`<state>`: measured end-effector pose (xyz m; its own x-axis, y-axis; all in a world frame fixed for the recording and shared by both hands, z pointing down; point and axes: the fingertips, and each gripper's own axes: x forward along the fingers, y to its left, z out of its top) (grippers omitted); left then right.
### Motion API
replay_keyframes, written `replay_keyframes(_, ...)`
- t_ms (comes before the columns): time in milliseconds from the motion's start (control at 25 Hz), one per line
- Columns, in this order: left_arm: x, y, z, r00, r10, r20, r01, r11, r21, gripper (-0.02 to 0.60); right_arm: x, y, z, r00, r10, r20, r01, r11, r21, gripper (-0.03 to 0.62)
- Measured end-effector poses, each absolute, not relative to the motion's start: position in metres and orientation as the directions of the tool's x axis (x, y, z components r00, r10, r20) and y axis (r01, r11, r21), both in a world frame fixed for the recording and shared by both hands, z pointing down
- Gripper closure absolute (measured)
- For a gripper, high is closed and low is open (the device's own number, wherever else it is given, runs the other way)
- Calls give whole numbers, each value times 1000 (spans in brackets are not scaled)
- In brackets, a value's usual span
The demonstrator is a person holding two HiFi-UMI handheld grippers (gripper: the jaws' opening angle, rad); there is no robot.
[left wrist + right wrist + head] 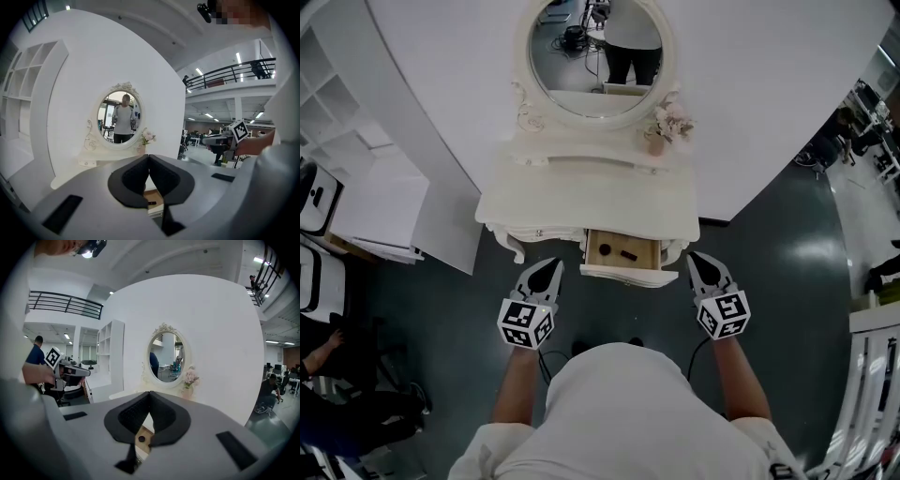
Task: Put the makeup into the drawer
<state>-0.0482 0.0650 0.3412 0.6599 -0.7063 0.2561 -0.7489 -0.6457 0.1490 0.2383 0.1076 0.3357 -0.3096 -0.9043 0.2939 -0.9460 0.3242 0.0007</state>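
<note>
Head view, left to right.

Left edge: white shelf unit against the curved white wall.

Lower centre-left: left gripper, just off the front edge of the dressing table and pointing at it. Jaws were closed pad to pad with nothing between them. The left gripper view showed the same: pads met at the tips, and only a sliver of drawer showed through the gap below them.

Centre: drawer was pulled open under the tabletop, wood bottom showing. Makeup lay inside it, a dark stick right of the middle, with a smaller dark piece to its left. Neither gripper touched either one. The drawer sat between the two grippers and a bit above them in frame.

Top centre: oval mirror with the person's reflection in it. Flower vase stood on the tabletop at the mirror's lower right.

Lower centre-right: right gripper, just right of the drawer front and apart from it. Jaws were fully closed and empty. In the right gripper view the pads met at the tips, with the drawer bottom and the small dark round piece visible below them.

Dark floor showed to the right of the table.
</note>
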Motion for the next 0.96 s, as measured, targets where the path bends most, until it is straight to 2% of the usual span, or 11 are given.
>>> replay_keyframes(960, -24, 54, 342, 657, -708, 258, -751, -647, 136, 565, 263, 97, 333, -292, -916, 273, -953, 304, -1, 566)
